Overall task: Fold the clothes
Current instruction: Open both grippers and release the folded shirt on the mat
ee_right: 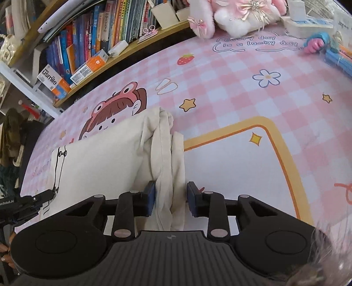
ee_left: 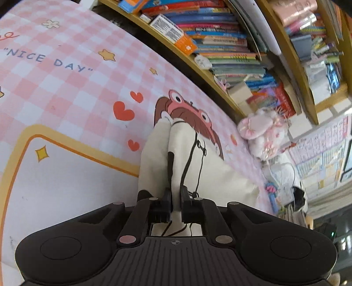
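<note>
One cream-white garment, soft woven cloth, printed with thin black line-drawing marks near one edge; lying on a desk mat of pink-and-white check with cartoon prints: a frog-hatted girl, hearts, stars, a flower, a strawberry, and a white panel bordered in yellow. Condition: main body spread fairly flat and smooth over the cartoon figure; one end gathered into a thick, rumpled bunch of long vertical folds at the border of the yellow-edged panel. Right gripper: blue-padded jaws standing either side of that bunch, the left pad against the cloth, the right pad showing a clear gap beside it, so the grip reads as loosened rather than clamped. Left gripper: black jaws drawn close together on a raised ridge of the printed edge, cloth pinched between them, black printed lines running up from the fingertips; its tip also appears at the left margin of the right wrist view, touching the garment's printed corner. Surroundings: wooden bookshelf packed with books behind the mat; pink-and-white plush toy at the mat's far edge.
</note>
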The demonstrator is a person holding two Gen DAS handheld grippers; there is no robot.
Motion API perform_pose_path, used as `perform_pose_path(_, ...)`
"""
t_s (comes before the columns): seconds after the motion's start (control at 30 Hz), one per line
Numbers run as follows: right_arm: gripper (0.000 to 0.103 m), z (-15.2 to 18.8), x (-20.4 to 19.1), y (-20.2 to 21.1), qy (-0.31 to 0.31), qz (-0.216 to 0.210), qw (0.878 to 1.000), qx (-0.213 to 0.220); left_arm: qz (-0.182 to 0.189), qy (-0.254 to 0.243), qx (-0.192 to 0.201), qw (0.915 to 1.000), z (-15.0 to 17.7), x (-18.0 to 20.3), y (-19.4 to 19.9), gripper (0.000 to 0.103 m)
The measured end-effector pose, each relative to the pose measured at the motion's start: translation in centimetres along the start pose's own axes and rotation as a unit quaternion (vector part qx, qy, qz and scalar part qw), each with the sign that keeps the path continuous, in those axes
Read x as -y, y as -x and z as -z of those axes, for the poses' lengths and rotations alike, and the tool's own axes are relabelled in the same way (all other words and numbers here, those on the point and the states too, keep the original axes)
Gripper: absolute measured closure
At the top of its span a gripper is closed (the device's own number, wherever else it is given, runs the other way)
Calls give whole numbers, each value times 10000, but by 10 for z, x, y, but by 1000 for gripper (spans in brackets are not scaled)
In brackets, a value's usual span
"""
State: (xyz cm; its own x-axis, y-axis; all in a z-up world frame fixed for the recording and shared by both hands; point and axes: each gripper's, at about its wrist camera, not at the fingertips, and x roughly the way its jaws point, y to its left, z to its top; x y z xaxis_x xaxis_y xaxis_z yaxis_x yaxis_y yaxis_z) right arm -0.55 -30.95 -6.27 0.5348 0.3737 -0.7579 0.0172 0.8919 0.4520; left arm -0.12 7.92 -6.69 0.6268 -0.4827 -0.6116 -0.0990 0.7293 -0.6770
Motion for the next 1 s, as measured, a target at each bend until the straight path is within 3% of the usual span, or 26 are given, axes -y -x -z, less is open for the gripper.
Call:
perform_pose_path(0.17,72,2,-1,8,15,-38,10000,77,-380,-355,279,9983,5,16,14,78)
perform_pose_path(0.23,71,2,-2,13,26,-60,9999,133,-500,-439,376,9971,8,21,19,61)
perform_pose_path(0.3,69,3,-3,18,43,-89,9998,194,-649,-500,435,9957,13,26,22,51)
perform_pose_path(0.4,55,5,-4,25,45,-135,9995,276,-913,-589,523,9927,23,33,27,50)
perform_pose_path(0.5,48,8,-4,30,68,-138,9995,280,-1067,-568,558,9911,32,36,32,43)
perform_pose_path(0.6,47,13,-3,32,126,-129,9996,235,-1176,-557,558,9899,41,37,35,33)
perform_pose_path(0.8,43,23,1,39,192,-177,9996,142,-1406,-581,487,9872,61,42,36,32)
perform_pose_path(0.9,39,29,4,43,223,-197,9995,109,-1471,-585,470,9863,70,44,37,25)
perform_pose_path(1.0,35,33,7,45,244,-172,9995,80,-1522,-571,457,9856,77,44,38,25)
